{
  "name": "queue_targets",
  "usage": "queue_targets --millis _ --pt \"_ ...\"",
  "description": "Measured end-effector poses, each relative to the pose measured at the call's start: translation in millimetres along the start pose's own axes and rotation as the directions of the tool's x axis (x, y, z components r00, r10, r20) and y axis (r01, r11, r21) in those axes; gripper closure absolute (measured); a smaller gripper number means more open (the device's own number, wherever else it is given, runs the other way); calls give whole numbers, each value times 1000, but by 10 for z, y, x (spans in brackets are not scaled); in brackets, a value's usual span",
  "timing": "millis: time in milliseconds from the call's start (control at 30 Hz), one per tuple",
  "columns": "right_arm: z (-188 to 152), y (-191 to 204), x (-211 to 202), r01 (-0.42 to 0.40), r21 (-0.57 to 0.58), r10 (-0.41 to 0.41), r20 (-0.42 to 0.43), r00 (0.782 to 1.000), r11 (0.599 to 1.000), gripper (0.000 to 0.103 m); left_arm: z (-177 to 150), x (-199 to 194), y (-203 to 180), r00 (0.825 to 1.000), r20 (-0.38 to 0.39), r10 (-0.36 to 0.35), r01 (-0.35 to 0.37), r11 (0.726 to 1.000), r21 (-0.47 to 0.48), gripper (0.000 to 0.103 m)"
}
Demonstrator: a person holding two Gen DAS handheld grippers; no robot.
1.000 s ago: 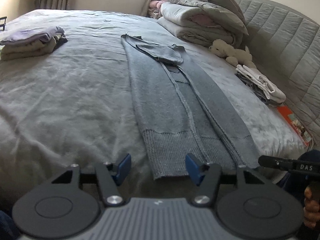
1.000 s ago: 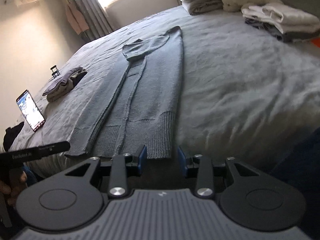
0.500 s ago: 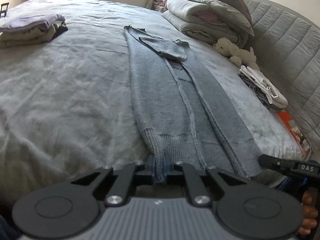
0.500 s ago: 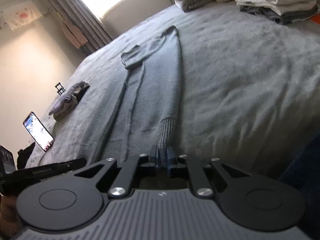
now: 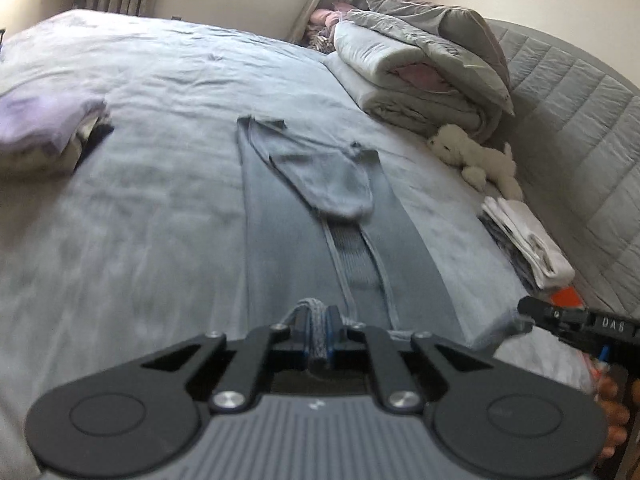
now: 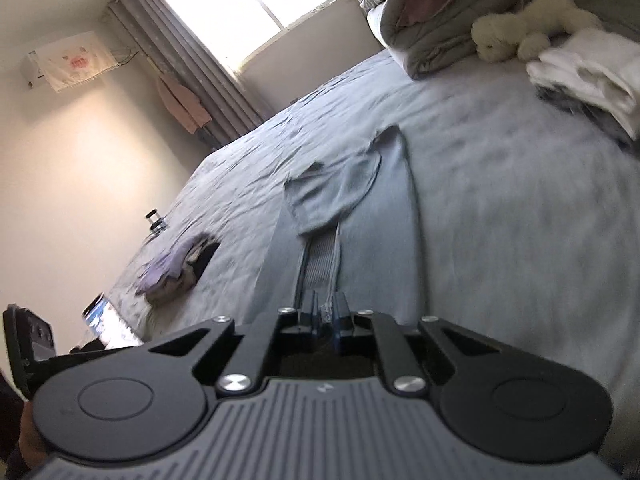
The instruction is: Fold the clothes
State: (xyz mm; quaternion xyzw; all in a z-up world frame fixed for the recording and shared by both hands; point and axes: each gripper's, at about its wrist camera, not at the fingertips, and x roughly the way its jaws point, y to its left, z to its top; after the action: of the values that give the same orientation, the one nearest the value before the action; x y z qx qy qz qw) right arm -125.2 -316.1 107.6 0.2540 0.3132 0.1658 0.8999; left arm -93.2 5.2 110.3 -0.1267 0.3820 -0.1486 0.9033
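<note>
With my left tool (image 5: 319,330) and right tool (image 6: 326,320) both clamped on the grey cardigan's (image 5: 304,208) hem, lifting them level seemed right.

home bedroom: wide bed (image 5: 168,92) with quilted headboard (image 5: 576,92), folded duvets (image 5: 416,68) at its far corner, plush toy (image 5: 476,156), curtained window (image 6: 244,8), wall air conditioner (image 6: 64,64).

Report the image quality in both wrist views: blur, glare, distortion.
Left wrist view: fisheye bends the headboard; the bed and grey cardigan are motion-smeared, while the left gripper stays sharp. Right wrist view: the window is blown out white, the horizon tilts, the cardigan is blurred, and the right gripper is crisp.
</note>
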Motion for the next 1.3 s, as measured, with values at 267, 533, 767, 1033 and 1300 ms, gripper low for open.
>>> queue_targets --millis 267,533,767,1033,1300 --pt "648 -237 813 82 1 -81 -84 993 997 93 550 647 223 999 33 13 -13 1000 16 96" --pt "766 -583 1255 97 -6 -97 -97 991 995 87 581 821 620 998 50 -31 34 998 -57 75" --pt "702 -470 1101 -7 -252 -39 -177 983 968 61 404 815 512 992 -50 -115 117 992 38 58" --pt "593 -451 1157 -50 -306 -38 -276 960 951 61 272 918 435 987 -130 -92 105 990 92 47" --pt "513 -427 1230 -43 -332 -67 -314 947 942 61 231 949 346 992 -111 -53 71 984 162 58"
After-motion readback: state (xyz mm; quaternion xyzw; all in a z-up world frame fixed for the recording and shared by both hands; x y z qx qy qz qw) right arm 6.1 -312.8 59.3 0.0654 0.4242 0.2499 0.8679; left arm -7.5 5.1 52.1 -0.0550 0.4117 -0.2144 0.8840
